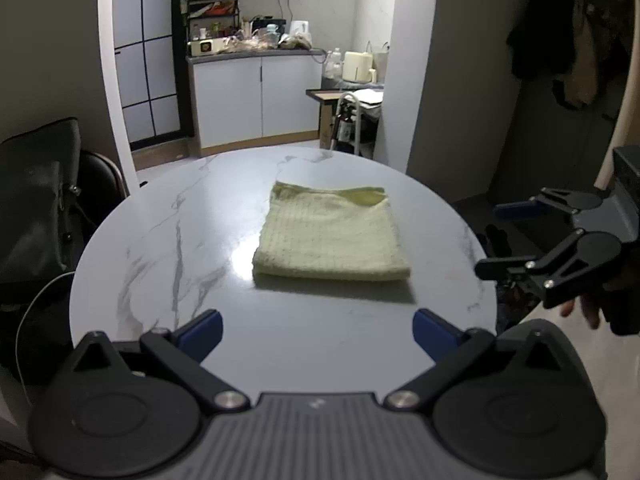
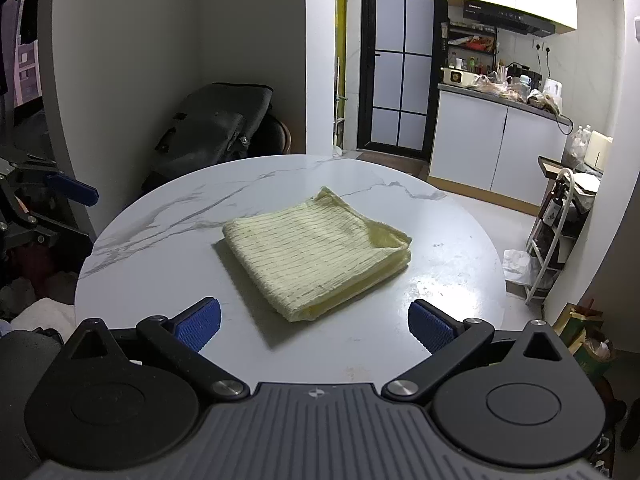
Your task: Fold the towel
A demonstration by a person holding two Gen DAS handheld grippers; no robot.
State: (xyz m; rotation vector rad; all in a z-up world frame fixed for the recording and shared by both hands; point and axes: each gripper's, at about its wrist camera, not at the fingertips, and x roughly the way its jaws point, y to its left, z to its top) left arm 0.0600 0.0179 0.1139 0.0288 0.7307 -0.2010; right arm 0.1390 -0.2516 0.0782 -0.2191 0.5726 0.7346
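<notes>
A pale yellow towel (image 1: 330,238) lies folded into a thick square near the middle of the round white marble table (image 1: 168,240). It also shows in the right wrist view (image 2: 316,258), where the table (image 2: 448,276) fills the middle. My left gripper (image 1: 318,332) is open and empty, held at the table's near edge, short of the towel. My right gripper (image 2: 314,326) is open and empty, also back from the towel. The right gripper (image 1: 504,236) shows off the table's right edge in the left wrist view. The left gripper (image 2: 60,196) shows at the far left of the right wrist view.
A dark bag on a chair (image 1: 36,204) stands left of the table, also in the right wrist view (image 2: 216,128). A kitchen counter with white cabinets (image 1: 256,100) is behind. A white rack (image 2: 556,232) and a plastic bag stand on the floor to the right.
</notes>
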